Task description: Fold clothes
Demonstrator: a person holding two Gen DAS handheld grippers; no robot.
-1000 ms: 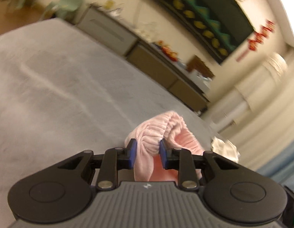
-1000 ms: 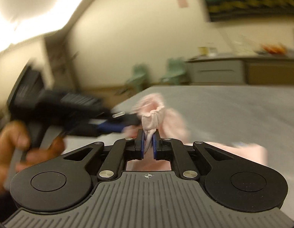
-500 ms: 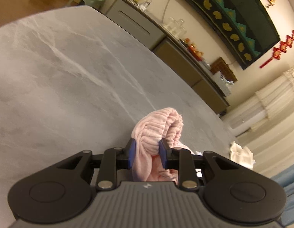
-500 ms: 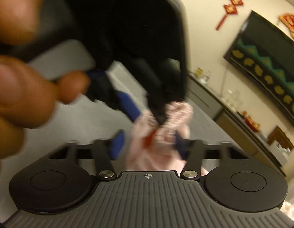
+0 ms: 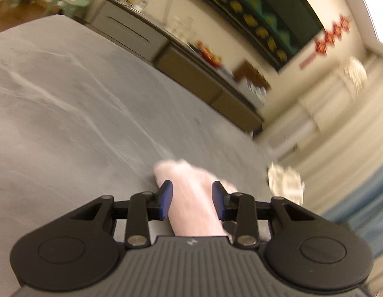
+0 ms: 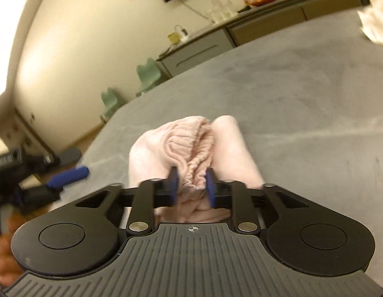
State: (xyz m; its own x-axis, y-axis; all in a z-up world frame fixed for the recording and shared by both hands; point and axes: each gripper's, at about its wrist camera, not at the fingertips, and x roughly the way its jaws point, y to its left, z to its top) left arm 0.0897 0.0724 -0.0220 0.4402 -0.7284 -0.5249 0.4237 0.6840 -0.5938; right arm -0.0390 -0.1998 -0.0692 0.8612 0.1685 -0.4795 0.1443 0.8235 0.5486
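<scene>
A pink fleecy garment [image 6: 189,148] with a gathered elastic waistband lies bunched on the grey marbled table [image 6: 302,104]. My right gripper [image 6: 190,185] is open, its blue pads either side of the waistband, not pinching it. My left gripper [image 5: 192,199] is open too, with the pink garment [image 5: 193,193] lying between and beyond its pads; the view is blurred. The left gripper also shows at the left edge of the right wrist view [image 6: 65,177], apart from the garment.
A crumpled white cloth [image 5: 285,182] lies near the table's far right edge; it also shows in the right wrist view [image 6: 374,24]. Low grey and brown cabinets [image 5: 166,49] line the wall behind. Pale green chairs [image 6: 146,74] stand beyond the table.
Both grippers have opened and let go of the pink garment, which now lies on the table. The left gripper has drawn away to the left of the right one.
</scene>
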